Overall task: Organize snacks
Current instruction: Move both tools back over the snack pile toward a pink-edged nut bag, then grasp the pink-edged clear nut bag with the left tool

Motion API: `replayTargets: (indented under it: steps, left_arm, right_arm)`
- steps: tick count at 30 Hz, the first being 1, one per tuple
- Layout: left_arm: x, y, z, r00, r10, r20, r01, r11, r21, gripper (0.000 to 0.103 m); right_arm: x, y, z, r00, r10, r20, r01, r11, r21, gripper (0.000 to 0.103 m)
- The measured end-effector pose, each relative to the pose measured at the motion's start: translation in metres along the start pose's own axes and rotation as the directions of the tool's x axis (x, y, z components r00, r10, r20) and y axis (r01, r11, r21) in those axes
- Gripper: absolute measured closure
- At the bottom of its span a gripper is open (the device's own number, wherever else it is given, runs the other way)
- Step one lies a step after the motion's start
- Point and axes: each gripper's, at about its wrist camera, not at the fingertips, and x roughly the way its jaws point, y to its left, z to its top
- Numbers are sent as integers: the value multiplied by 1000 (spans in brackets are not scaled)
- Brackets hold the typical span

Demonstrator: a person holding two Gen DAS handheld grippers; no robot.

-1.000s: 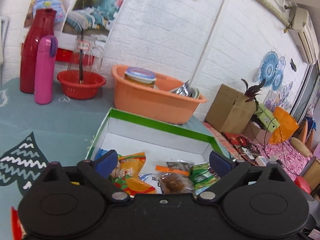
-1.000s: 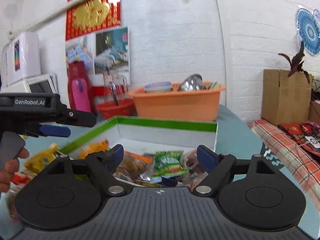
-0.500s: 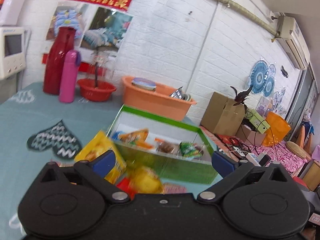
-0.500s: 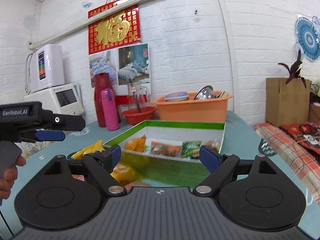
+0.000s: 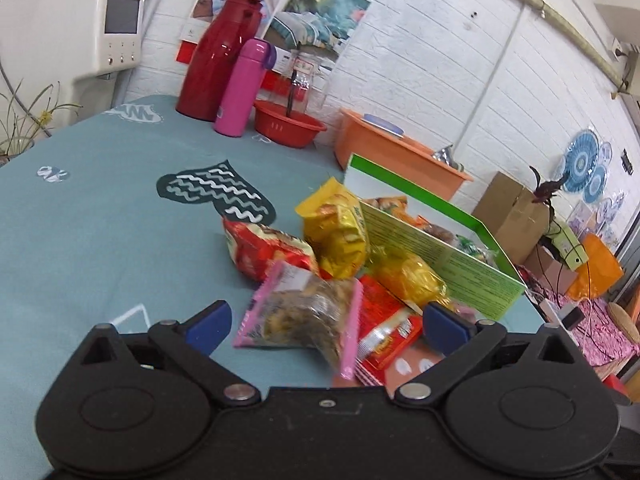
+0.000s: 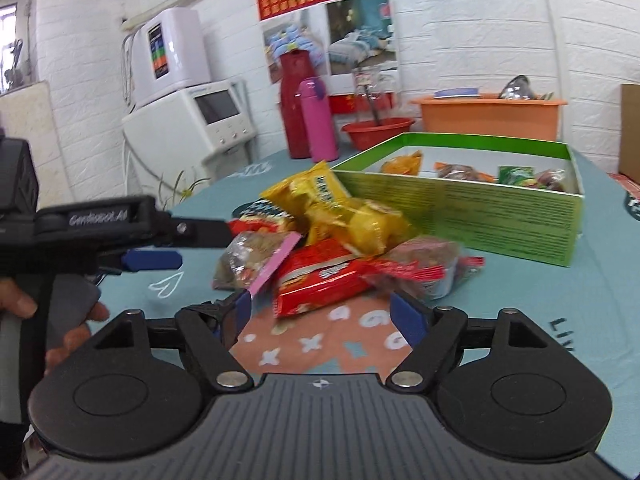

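Observation:
A pile of snack packets lies on the teal tablecloth in front of a green box (image 5: 440, 240) (image 6: 480, 216) that holds several packets. In the pile are a clear pink-edged bag of nuts (image 5: 304, 312) (image 6: 256, 256), a red packet (image 5: 264, 248) (image 6: 324, 280), and yellow packets (image 5: 336, 228) (image 6: 320, 200). My left gripper (image 5: 326, 324) is open, its blue pads on either side of the pink-edged bag, not touching it. My right gripper (image 6: 326, 314) is open just short of the red packet. The left gripper's side (image 6: 120, 236) shows in the right wrist view.
At the back stand a red jug (image 5: 218, 60), a pink flask (image 5: 242, 88), a red basin (image 5: 288, 122) and an orange tub (image 5: 392, 156). A white appliance (image 5: 80, 28) is at the far left. A cardboard box (image 5: 508, 216) sits beyond the table's right edge.
Both grippers pulled back from over the box and dropped down toward the loose pile in front of it. Nothing has been gripped.

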Motion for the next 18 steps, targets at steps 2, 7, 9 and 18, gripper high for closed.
replayTargets:
  steps: [2,7,9,18]
  left_arm:
    - [7,10,5,1000,-16,-15,15,1000,-21,0]
    - [27,38,11,989,-125,-79,112,982,-154,0]
    - [30,44,11,988,-133,-83,116,977,-178,0]
    - [47,51,9,976,-180,-125,157,972,-177,0]
  right_arm:
    - [5,8,0,1000,12,-8,-12,1000,-26,0]
    - [24,28,7,1000,23,-13,-25,992,-121,0]
    - [36,37,11,1000,14,-24,-18,985,-170,0]
    - [90,62,18,995,-18,-99,-18,938,-347,5]
